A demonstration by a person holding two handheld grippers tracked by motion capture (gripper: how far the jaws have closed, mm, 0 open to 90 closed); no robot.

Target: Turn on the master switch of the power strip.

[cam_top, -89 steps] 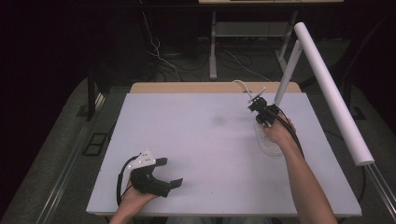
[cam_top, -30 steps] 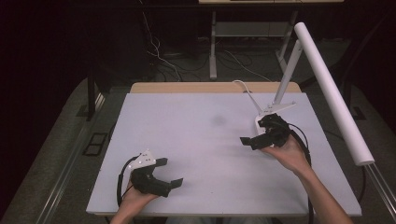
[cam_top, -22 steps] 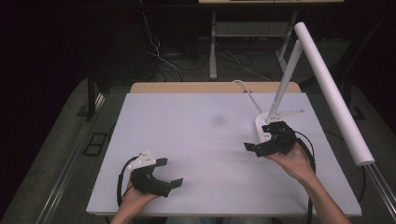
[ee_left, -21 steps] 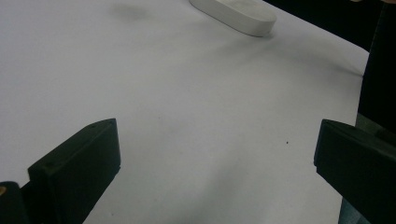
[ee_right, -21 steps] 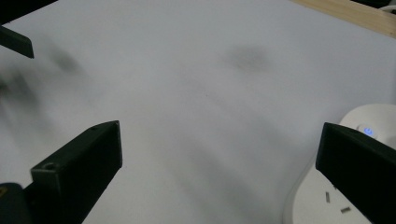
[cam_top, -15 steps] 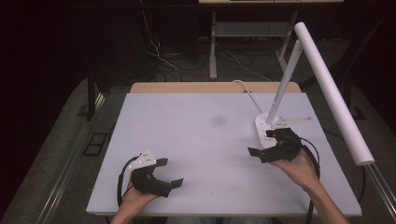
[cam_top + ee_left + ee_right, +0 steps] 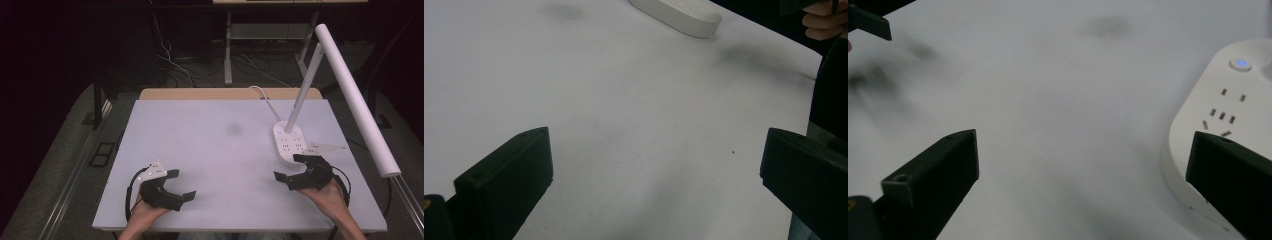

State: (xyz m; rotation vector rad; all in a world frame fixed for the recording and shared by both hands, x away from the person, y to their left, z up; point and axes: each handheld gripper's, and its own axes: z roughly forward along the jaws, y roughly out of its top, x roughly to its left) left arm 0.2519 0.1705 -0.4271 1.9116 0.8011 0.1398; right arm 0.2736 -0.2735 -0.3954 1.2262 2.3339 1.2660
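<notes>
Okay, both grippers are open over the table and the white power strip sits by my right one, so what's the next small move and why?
Probably hold the right gripper where it is, near the power strip, or ease it a little clear. Its jaws stand wide open with nothing between them, one jaw over the strip's near edge; the blue button light glows. The left gripper, also open, holds nothing.

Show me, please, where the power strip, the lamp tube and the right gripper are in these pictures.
power strip (image 7: 289, 144), high view, on its white top face among the sockets.
lamp tube (image 7: 356, 99), high view, midway along the white tube.
right gripper (image 7: 291, 167), high view, between its open black jaws.
</notes>
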